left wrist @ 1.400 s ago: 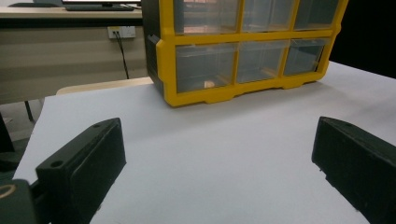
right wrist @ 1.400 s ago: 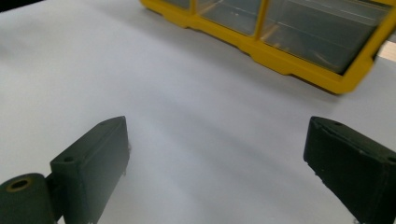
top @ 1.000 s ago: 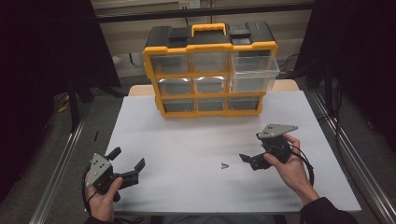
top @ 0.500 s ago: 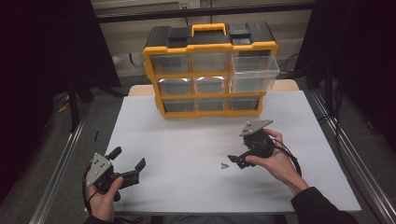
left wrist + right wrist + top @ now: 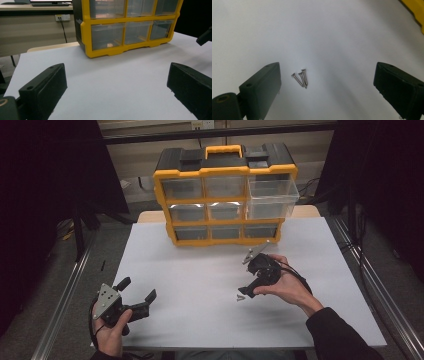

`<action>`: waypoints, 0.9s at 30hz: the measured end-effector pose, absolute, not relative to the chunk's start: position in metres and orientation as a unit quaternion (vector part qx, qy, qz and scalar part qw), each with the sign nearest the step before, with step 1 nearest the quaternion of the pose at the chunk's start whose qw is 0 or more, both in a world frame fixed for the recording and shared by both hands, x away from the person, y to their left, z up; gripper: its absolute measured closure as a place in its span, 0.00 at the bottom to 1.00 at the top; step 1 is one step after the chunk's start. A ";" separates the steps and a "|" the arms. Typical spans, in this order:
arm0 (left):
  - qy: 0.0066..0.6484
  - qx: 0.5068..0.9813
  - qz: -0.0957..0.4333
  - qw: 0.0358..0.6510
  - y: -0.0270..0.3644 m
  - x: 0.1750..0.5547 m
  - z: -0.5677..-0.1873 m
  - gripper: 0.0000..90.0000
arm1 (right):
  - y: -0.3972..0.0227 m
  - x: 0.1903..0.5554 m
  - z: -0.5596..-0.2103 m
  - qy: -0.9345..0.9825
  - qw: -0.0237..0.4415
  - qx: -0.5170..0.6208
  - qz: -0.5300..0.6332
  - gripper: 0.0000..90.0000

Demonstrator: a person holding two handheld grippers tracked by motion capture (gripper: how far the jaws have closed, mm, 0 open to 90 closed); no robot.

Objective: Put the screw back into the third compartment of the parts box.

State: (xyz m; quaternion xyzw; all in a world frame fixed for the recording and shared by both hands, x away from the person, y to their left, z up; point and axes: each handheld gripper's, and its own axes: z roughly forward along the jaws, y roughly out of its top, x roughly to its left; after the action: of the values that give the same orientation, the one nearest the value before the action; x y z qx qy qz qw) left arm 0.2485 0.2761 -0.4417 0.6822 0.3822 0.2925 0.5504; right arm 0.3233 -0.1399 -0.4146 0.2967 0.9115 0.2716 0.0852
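Three small silver screws (image 5: 301,78) lie bunched together on the white table (image 5: 337,30); in the high view the screws (image 5: 241,297) are a tiny speck near the table's middle. My right gripper (image 5: 247,290) is tilted down just over them, open, and in the right gripper view this gripper (image 5: 328,75) has the screws between its jaws, nearer the left one. My left gripper (image 5: 136,289) stands open near the front left edge with nothing between its jaws (image 5: 116,72).
A yellow and black drawer organizer (image 5: 225,195) stands at the back of the table, its top right clear drawer (image 5: 272,195) pulled out. In the left gripper view a small coppery item (image 5: 109,45) lies in one of the organizer's (image 5: 87,37) lower drawers. Metal rails (image 5: 65,295) flank the table.
My right gripper has moved left and forward and tipped down over the screws. The left gripper has stayed where it was.
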 end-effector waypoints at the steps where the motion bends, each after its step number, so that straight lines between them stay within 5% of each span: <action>1: 0.382 0.681 0.295 0.551 0.276 0.249 -0.442 0.03 | -0.138 0.325 -0.415 0.913 0.082 0.299 0.265 0.05; 15: 0.385 0.682 0.293 0.548 0.276 0.248 -0.442 0.03 | -0.127 0.339 -0.428 0.941 0.013 0.278 0.194 0.10; 27: 0.385 0.682 0.292 0.549 0.277 0.249 -0.442 0.03 | -0.115 0.348 -0.437 0.960 -0.025 0.244 0.137 0.43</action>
State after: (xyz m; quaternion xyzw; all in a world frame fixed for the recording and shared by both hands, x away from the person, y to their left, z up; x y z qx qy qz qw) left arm 0.2485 0.2765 -0.4419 0.6820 0.3848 0.2922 0.5490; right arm 0.3481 -0.1150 -0.4374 0.2445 0.9596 0.1366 -0.0253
